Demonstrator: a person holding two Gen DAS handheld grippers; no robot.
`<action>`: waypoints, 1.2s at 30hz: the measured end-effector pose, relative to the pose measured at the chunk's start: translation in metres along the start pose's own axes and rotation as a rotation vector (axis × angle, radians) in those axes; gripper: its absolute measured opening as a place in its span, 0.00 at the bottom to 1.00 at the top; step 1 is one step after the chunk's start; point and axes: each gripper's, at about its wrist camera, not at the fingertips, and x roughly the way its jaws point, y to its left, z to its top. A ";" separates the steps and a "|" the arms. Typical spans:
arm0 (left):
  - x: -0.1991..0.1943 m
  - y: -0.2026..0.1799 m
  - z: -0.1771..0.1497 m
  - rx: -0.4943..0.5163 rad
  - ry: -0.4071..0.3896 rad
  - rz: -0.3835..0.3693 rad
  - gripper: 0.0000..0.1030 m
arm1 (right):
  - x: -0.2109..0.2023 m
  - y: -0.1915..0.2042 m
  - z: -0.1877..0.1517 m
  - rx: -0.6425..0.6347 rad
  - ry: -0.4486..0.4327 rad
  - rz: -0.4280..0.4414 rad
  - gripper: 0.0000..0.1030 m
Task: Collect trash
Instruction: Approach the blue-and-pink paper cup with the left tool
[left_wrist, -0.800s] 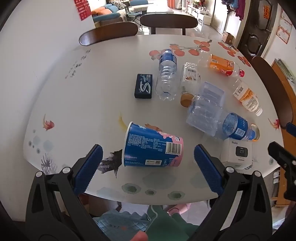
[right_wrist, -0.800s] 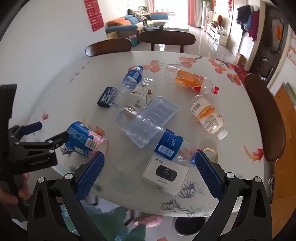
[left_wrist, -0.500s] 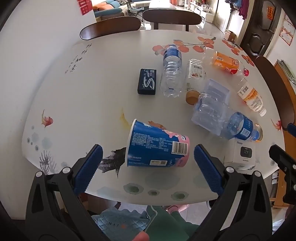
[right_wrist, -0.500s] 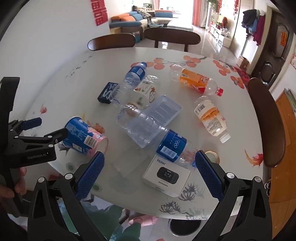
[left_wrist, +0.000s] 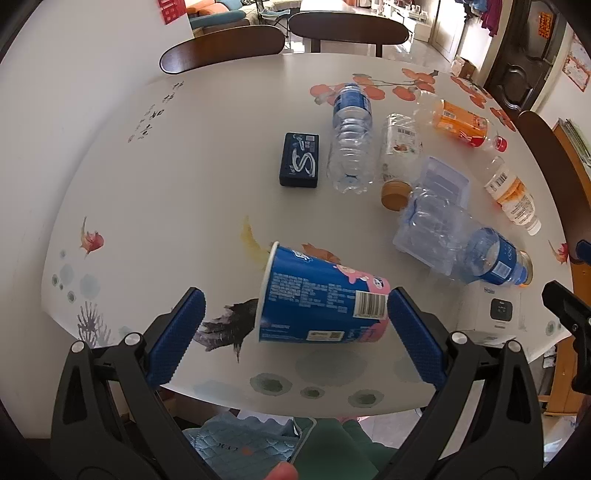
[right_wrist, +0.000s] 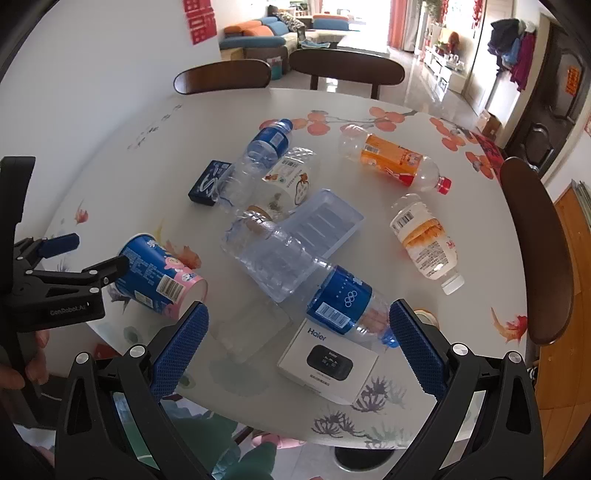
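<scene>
A blue and pink paper cup (left_wrist: 321, 299) lies on its side near the table's front edge. My left gripper (left_wrist: 295, 336) is open, its blue pads on either side of the cup, the right pad close to the cup's base. In the right wrist view the cup (right_wrist: 159, 275) lies at the left with the left gripper (right_wrist: 70, 254) around it. My right gripper (right_wrist: 295, 347) is open and empty above a large clear bottle with a blue label (right_wrist: 306, 273) and a white box (right_wrist: 328, 358).
Other trash on the round table (left_wrist: 147, 184): a dark blue pack (left_wrist: 299, 159), a clear water bottle (left_wrist: 351, 140), a small labelled bottle (left_wrist: 400, 147), an orange bottle (right_wrist: 395, 160), a white-capped bottle (right_wrist: 424, 243), a clear plastic tray (right_wrist: 321, 221). Wooden chairs (right_wrist: 532, 251) ring the table.
My left gripper has moved forward, so the cup now lies between its pads. My right gripper has shifted only slightly.
</scene>
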 end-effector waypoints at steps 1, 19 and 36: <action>0.000 0.000 0.000 0.002 -0.001 0.005 0.94 | 0.002 0.001 0.000 -0.003 0.002 -0.001 0.94; 0.019 0.019 0.003 0.001 0.015 0.032 0.94 | 0.029 0.013 0.009 -0.035 0.048 -0.028 0.94; 0.056 0.040 0.000 -0.004 0.087 -0.012 0.94 | 0.072 0.026 0.024 -0.161 0.108 -0.043 0.94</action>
